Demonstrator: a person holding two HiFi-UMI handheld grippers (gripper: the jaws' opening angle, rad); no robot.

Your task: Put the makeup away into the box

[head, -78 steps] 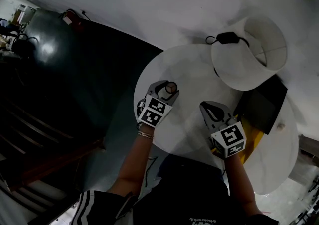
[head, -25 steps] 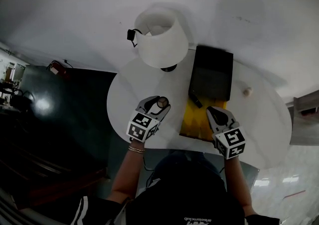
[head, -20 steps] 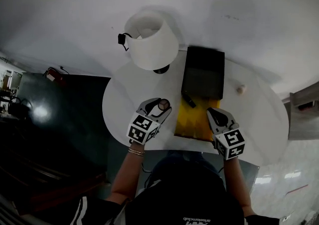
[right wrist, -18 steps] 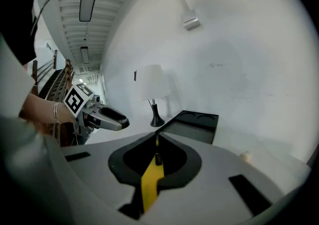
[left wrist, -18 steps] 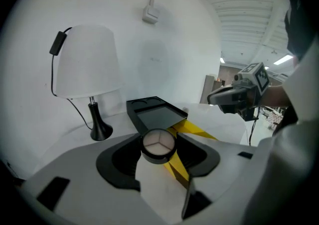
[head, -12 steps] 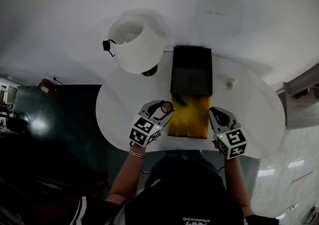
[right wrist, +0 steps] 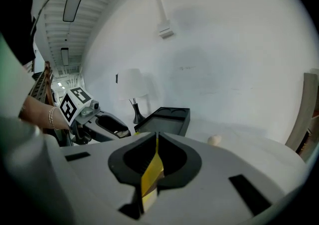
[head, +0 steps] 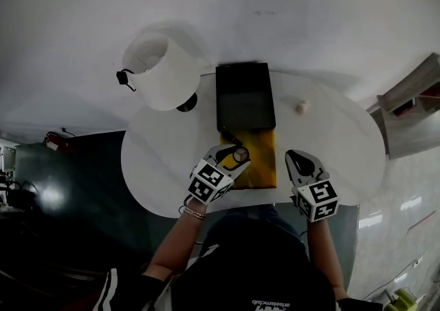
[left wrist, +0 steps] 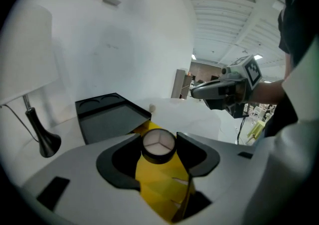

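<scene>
Left tongs: the left tongs [head: 235, 154] are closed on a small round pot [left wrist: 158, 145] with a dark rim and a pale top split in three. The pot is gripped by its sides.
Pot's place: the pot is held in the air over the yellow panel [head: 260, 165] at the near end of the box. It is not yet set down.
Right tongs: the jaws of the right tongs [right wrist: 156, 138] are seen almost together. Only a yellow sliver shows in the slit, and whether it is pinched or merely seen through the gap cannot be told.
Box: the box [head: 244, 100] is seen as a shallow black tray with two round recesses at its far end. It lies open on the round white surface [head: 158, 172] beside the lamp [head: 157, 72], and nothing is made out in the tray.
Other pieces: a dark stick-shaped item [head: 231, 140] is seen where the tray meets the yellow panel. A small pale ball [head: 301, 106] lies on the surface to the right of the box.
Progress: the task is judged to be under way, with one piece carried and none clearly stowed.
Left to do: the pot is to be lowered into the box and released, and the ball is probably to be gathered afterwards.
</scene>
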